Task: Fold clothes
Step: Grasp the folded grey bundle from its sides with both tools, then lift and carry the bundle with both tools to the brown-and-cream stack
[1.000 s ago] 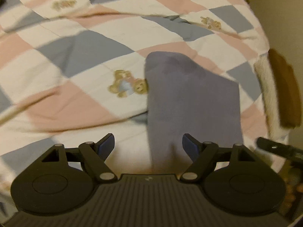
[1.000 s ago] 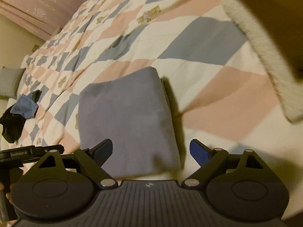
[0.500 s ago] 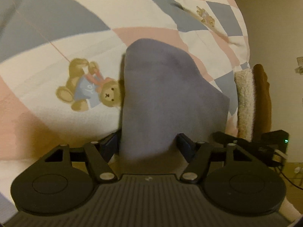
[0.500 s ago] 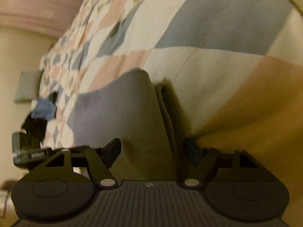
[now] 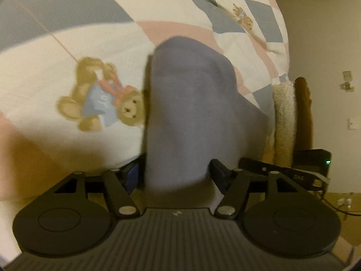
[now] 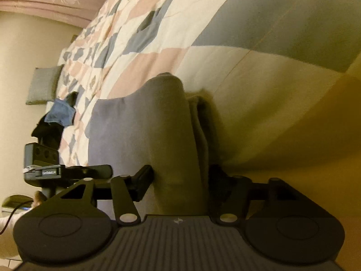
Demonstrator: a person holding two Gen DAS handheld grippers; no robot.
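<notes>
Now both tools pinch the folded cloth [image 5: 191, 113] at the bed's [image 5: 67, 45] near edge: left tool [image 5: 174, 172] clamps 1 corner, right tool [image 6: 180, 178] the other. Soft, light, floppy; grip all layers at corners, or it likely sags.

no text is legible, perhaps from blur.

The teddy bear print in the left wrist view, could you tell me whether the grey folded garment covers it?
No, the teddy bear print lies uncovered on the quilt, just left of the grey folded garment.
</notes>
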